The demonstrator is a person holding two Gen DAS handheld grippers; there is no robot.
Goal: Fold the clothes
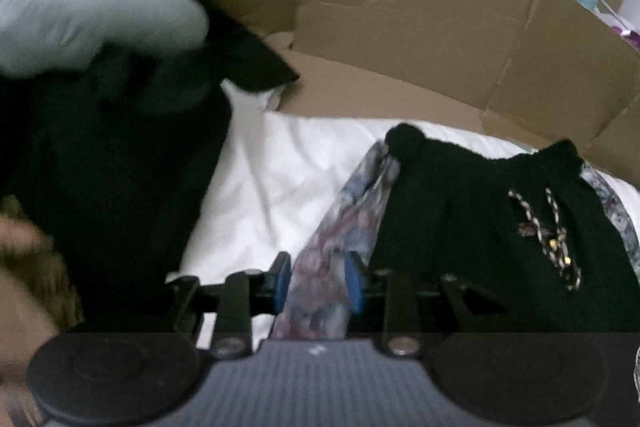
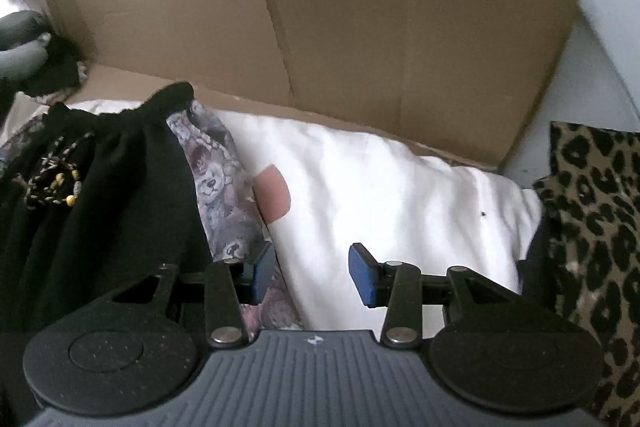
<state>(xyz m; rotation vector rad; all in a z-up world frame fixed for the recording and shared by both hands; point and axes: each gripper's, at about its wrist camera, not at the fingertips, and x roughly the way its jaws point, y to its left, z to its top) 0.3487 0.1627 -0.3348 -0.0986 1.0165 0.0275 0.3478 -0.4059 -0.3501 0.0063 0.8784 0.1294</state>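
Blue pads (image 1: 282, 281), prob. pinching printed fabric (image 1: 344, 227)

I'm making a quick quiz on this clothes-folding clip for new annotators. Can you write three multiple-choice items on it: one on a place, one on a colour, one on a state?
1. Where does the leopard-print fabric lie in the right wrist view?
A. At the right edge
B. Inside the cardboard box
C. On the black garment

2. What colour are the pads on the fingers?
A. Red
B. Blue
C. Yellow

3. What is between the left gripper fingers?
A. Nothing
B. The drawstring
C. The patterned fabric strip

Answers:
1 A: it lies beside the white bedding, at the frame's right edge.
2 B: both pads show blue.
3 C: the strip runs between the two pads, beside the black garment.
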